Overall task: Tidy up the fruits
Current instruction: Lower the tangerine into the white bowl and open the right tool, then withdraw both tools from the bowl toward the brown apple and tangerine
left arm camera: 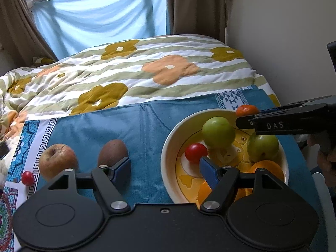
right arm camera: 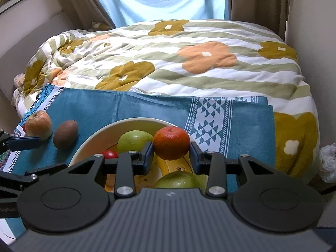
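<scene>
While my right gripper (right arm camera: 171, 159) clenches the tangerine (right arm camera: 171, 142) above the bowl (right arm camera: 92, 138), my left gripper (left arm camera: 166, 171) released, straddling the bowl's left rim, kiwi (left arm camera: 113, 152), apple (left arm camera: 57, 160), cherry tomato (left arm camera: 27, 177) toward the blue cloth's (left arm camera: 117, 130) left edge.

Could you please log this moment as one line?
right gripper: shut on tangerine above bowl | left gripper: open, empty | apple, kiwi: on cloth

The right gripper (right arm camera: 171, 157) hides most of the nearer green fruit (right arm camera: 178, 181).
</scene>
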A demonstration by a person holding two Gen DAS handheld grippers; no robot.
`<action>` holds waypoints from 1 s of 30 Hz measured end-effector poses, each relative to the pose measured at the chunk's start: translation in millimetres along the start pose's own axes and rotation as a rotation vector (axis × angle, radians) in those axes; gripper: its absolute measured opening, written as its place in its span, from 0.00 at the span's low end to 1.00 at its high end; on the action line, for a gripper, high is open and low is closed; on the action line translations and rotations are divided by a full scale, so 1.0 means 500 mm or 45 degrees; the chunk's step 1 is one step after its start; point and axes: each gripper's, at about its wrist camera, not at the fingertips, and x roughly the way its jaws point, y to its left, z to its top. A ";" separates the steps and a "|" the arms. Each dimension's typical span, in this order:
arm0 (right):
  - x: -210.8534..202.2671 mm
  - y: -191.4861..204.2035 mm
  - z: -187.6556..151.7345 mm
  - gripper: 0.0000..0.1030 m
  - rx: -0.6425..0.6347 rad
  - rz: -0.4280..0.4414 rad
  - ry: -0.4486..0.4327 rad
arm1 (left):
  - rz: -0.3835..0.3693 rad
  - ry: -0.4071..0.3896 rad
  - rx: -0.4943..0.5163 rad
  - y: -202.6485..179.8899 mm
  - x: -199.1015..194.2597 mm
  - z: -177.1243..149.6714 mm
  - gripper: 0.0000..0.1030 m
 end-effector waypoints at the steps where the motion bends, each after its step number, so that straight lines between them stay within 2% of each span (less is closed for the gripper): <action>1: 0.001 0.000 -0.001 0.50 0.000 0.000 0.002 | 0.002 0.000 -0.005 0.001 -0.001 -0.002 0.74; 4: -0.001 -0.001 -0.002 0.54 -0.008 -0.006 -0.010 | 0.011 -0.003 -0.013 0.003 -0.004 -0.008 0.74; 5: -0.003 -0.001 -0.003 0.59 -0.008 -0.012 -0.020 | 0.015 -0.005 -0.015 0.003 -0.005 -0.009 0.74; 6: -0.006 -0.002 -0.003 0.71 -0.006 -0.016 -0.026 | 0.020 -0.008 -0.017 0.003 -0.007 -0.010 0.74; 7: -0.011 -0.003 -0.005 0.78 -0.001 -0.021 -0.039 | 0.023 -0.011 -0.019 0.003 -0.010 -0.011 0.74; 9: -0.018 -0.006 -0.008 0.84 0.008 -0.026 -0.051 | 0.028 -0.016 -0.021 0.002 -0.014 -0.012 0.75; 20: -0.056 -0.011 -0.018 0.85 0.027 -0.048 -0.065 | 0.040 -0.039 -0.035 0.004 -0.043 -0.021 0.75; 30: -0.134 0.017 -0.030 0.85 0.006 -0.070 -0.094 | 0.103 -0.115 -0.077 0.026 -0.135 -0.043 0.75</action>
